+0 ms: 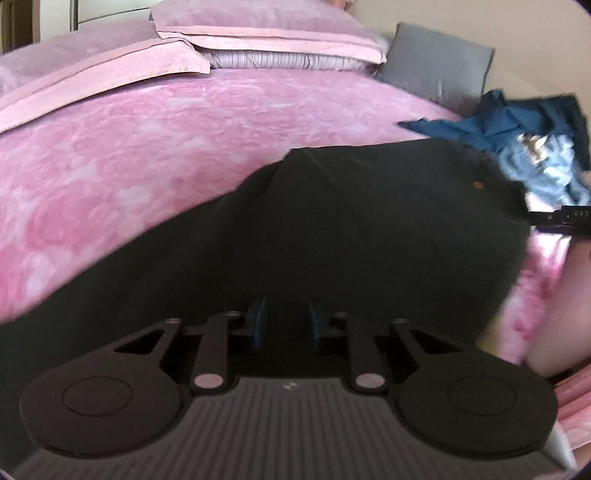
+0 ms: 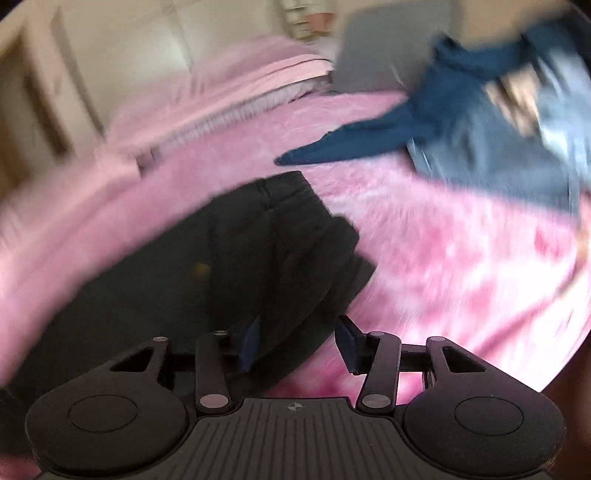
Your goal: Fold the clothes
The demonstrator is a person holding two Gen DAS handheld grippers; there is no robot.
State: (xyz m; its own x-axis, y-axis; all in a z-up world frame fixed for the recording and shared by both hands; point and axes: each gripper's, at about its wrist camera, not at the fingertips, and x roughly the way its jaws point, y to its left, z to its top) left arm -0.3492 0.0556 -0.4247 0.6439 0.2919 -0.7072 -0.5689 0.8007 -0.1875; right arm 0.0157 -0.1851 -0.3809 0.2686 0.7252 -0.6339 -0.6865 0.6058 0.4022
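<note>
A black garment (image 1: 351, 221) lies folded over on the pink bedspread (image 1: 147, 147). My left gripper (image 1: 286, 321) is low over its near part, fingers a little apart with dark cloth between them; a grip cannot be told. In the right wrist view the same black garment (image 2: 258, 258) shows layered folds and a waistband at its far end. My right gripper (image 2: 295, 339) is open, its left finger (image 2: 251, 343) over the garment's near edge and its right finger (image 2: 347, 343) over the bedspread (image 2: 443, 277). This view is blurred by motion.
A heap of blue clothes (image 1: 535, 147) lies at the right of the bed, also in the right wrist view (image 2: 480, 122). Pink pillows (image 1: 258, 33) and a grey cushion (image 1: 436, 62) sit at the head. The other gripper's tip (image 1: 561, 218) shows at the right edge.
</note>
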